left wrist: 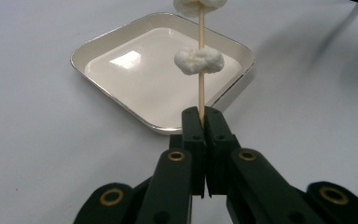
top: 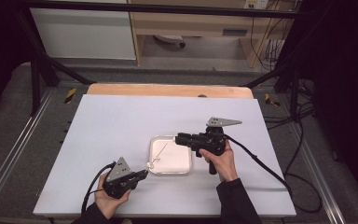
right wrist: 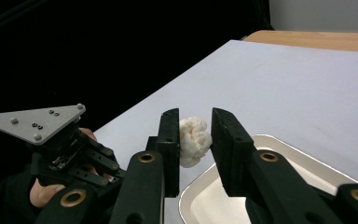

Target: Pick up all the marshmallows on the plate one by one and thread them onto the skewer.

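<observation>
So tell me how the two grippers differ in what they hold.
The left gripper is shut on a thin wooden skewer; the right gripper pinches a white puffed piece. The left one's jaws meet almost fully; the right one's stand apart around the piece. Both are black, each in a hand by the white tray.

tray (top: 170, 156) mid table (top: 121, 121); left gripper (top: 142, 175) at its left, right gripper (top: 179, 138) above.

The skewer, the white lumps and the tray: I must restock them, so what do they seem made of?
Skewer: pale, matte wood or bamboo, thin and straight.
White lumps: soft, crinkled, perhaps marshmallow or popcorn.
Tray: cream, glossy enamel or plastic with a silvery rim.
</observation>
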A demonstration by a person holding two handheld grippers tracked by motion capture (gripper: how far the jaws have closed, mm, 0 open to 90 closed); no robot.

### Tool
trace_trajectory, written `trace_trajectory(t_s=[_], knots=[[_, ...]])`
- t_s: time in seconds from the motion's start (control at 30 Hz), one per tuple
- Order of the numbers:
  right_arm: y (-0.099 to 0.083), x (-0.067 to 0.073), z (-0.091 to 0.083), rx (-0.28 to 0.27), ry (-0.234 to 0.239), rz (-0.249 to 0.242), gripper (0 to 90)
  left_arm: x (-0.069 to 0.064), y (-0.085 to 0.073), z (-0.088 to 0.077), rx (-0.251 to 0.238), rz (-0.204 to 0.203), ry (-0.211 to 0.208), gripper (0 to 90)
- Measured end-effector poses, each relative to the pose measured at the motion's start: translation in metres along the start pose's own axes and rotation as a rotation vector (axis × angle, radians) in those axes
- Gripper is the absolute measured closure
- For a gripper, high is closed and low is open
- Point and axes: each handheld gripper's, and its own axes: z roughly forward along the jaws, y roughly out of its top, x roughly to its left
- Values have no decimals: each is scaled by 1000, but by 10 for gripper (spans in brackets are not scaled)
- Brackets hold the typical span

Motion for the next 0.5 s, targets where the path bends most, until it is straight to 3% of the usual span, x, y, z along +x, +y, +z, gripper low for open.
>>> trace_trajectory(t_s=[0.5], knots=[[-2,-3,16,15,51,38,737,-2,1,0,-3,11,-7,886]])
